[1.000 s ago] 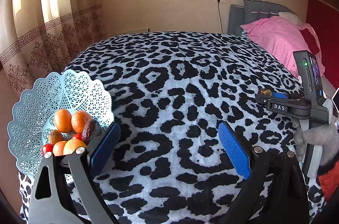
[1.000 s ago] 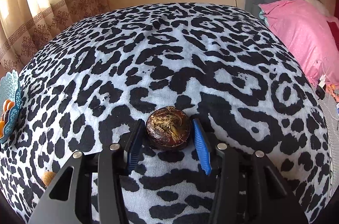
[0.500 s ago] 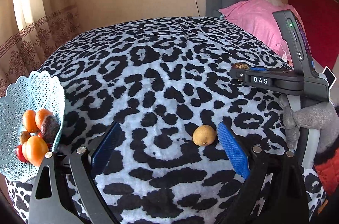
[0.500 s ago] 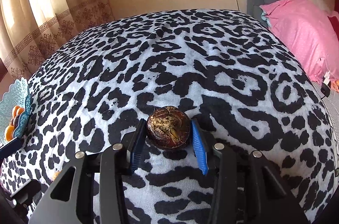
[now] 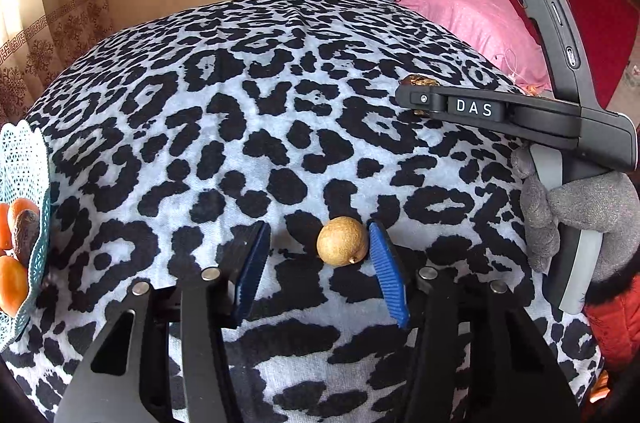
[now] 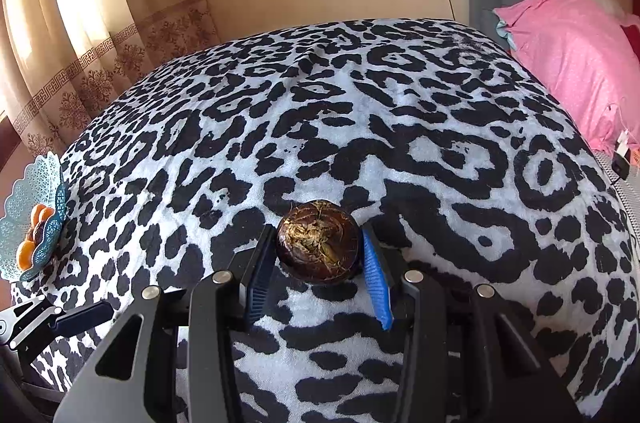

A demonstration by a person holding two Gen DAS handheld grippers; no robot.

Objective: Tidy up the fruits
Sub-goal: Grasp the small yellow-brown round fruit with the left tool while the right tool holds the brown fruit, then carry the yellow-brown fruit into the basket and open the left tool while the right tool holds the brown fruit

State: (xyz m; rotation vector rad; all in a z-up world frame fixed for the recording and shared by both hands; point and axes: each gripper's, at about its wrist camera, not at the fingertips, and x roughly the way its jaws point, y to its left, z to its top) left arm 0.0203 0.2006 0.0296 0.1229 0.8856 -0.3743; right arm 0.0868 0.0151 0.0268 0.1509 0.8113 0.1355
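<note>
Left gripper (image 5: 316, 255) jaws released, ribbed blue pads either side of one round tan rough-skinned fruit (image 5: 342, 241) lying on the fuzzy leopard-print blanket (image 5: 248, 103), fruit just beside the 3 o'clock pad. Right gripper (image 6: 318, 255) jaws clenched on one dark brown round fruit (image 6: 318, 247) with dry fibrous top. One teal lattice scalloped plastic basket (image 6: 30, 183) at 9 o'clock, at least three oranges (image 5: 12, 283) plus one dark wrinkled piece inside; pink pillow (image 6: 572, 63) at 2 o'clock
</note>
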